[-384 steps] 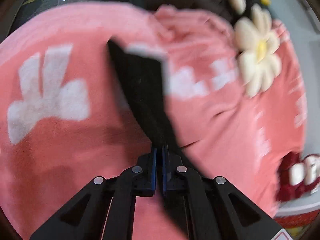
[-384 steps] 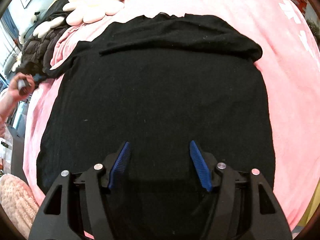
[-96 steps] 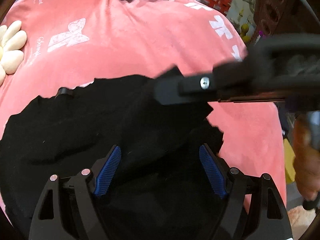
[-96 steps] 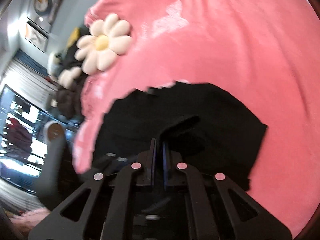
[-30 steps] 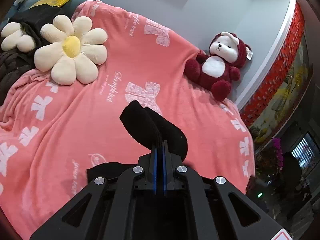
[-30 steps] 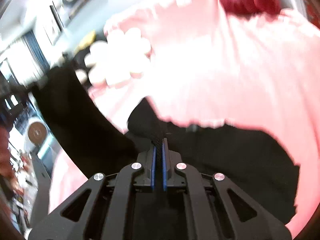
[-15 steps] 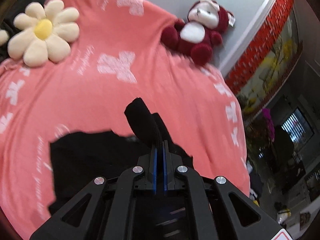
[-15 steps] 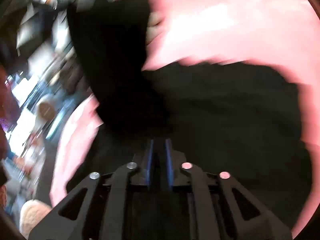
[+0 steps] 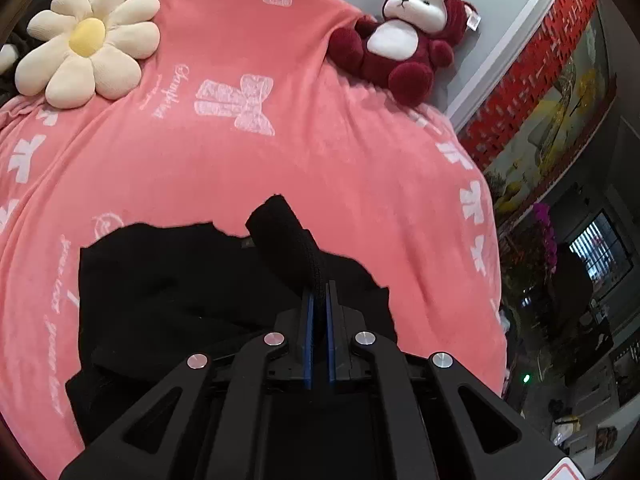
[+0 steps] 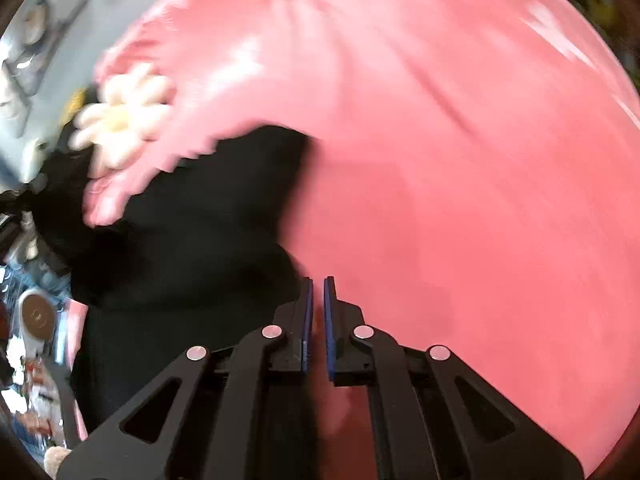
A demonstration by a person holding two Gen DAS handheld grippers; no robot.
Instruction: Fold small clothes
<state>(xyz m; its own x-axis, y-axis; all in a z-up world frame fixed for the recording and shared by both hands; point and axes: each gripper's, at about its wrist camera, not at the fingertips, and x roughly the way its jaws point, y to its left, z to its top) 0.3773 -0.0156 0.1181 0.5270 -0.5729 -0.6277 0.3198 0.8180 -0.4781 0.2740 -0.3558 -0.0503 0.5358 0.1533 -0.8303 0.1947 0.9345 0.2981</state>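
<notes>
- Left gripper [image 9: 317, 300] is pinching a fold of the black garment [image 9: 168, 292] lying on the pink blanket [image 9: 248, 168]
- Right gripper [image 10: 316, 300] is closing its fingers on nothing, beside the garment

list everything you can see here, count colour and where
black garment: 1, black, lying on the blanket, one fold pinched up
blanket: 1, pink with white bows, covering the bed
flower cushion: 1, cream with yellow centre, far left on the blanket
plush bear: 1, dark red and white, far edge by the wall
left gripper: 1, black with blue fingers, shut on the garment
right gripper: 1, black with blue fingers, shut, empty, over bare blanket
</notes>
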